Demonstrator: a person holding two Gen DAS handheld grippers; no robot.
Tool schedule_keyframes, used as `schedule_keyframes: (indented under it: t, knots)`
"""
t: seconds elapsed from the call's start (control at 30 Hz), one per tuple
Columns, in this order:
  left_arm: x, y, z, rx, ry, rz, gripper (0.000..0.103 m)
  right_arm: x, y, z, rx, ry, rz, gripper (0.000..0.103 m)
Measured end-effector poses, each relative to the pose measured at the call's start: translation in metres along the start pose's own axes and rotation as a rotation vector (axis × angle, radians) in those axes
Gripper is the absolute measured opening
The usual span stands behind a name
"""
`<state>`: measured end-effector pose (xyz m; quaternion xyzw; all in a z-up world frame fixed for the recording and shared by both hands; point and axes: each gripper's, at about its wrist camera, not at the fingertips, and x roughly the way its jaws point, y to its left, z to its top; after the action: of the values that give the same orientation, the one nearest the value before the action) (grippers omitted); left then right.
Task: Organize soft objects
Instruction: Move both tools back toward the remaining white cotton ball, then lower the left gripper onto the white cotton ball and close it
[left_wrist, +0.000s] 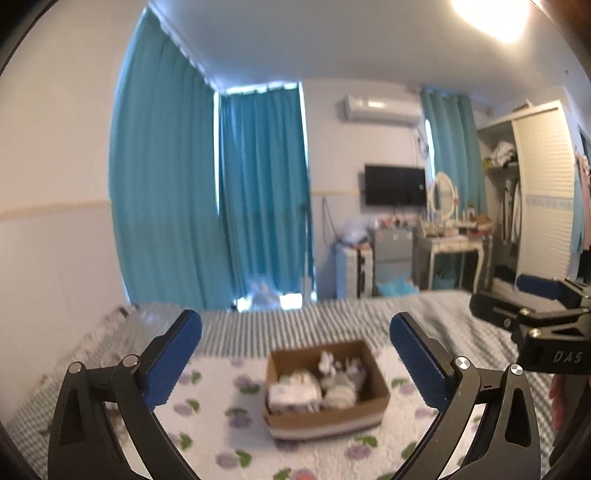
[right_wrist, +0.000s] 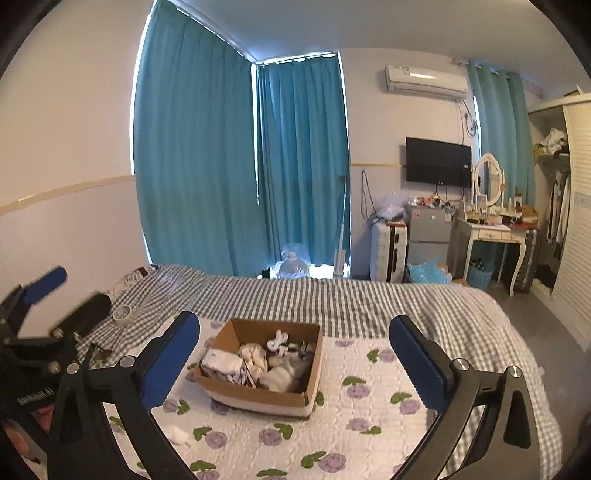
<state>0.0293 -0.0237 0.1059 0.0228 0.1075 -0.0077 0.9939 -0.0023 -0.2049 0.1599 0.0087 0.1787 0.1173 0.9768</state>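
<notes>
Right tongs (right_wrist: 293, 358) gape empty above a cardboard box (right_wrist: 258, 395) of soft white things (right_wrist: 255, 360) on the bed (right_wrist: 369, 406)

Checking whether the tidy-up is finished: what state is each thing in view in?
cardboard box: open-topped, on the floral quilt, filled with soft white items.
left gripper: open, empty.
right gripper: open, empty.
curtains: drawn shut.
TV: screen dark.
wardrobe: open, clothes showing.
tape roll: lying on the checked sheet.
</notes>
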Motion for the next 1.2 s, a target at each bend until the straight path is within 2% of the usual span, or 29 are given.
schedule_keyframes:
  t: [0.2,0.43,0.57,0.77,0.93,1.17,1.2]
  knots:
    - [0.024,-0.007,-0.044,-0.001,0.127,0.004,0.103,0.045,-0.002,-0.046,0.010,0.070,-0.007,0.103]
    - [0.056,0.007,-0.101,-0.018,0.288,-0.003,0.103,0.099,-0.006,-0.097,0.056,0.215,0.010,0.103]
    - [0.084,0.023,-0.137,-0.016,0.449,0.015,0.103,0.127,-0.003,-0.125,0.062,0.315,0.006,0.103]
    - [0.114,0.039,-0.187,-0.028,0.624,0.021,0.103,0.168,0.006,-0.168,0.063,0.480,0.015,0.103]
    - [0.137,0.045,-0.215,-0.049,0.733,0.036,0.102,0.191,0.012,-0.189,0.057,0.563,0.021,0.103]
    - [0.161,0.049,-0.233,-0.076,0.814,0.016,0.101,0.213,0.016,-0.202,0.048,0.626,0.024,0.103]
    - [0.164,0.050,-0.235,-0.081,0.825,0.021,0.099,0.216,0.016,-0.203,0.050,0.633,0.024,0.103]
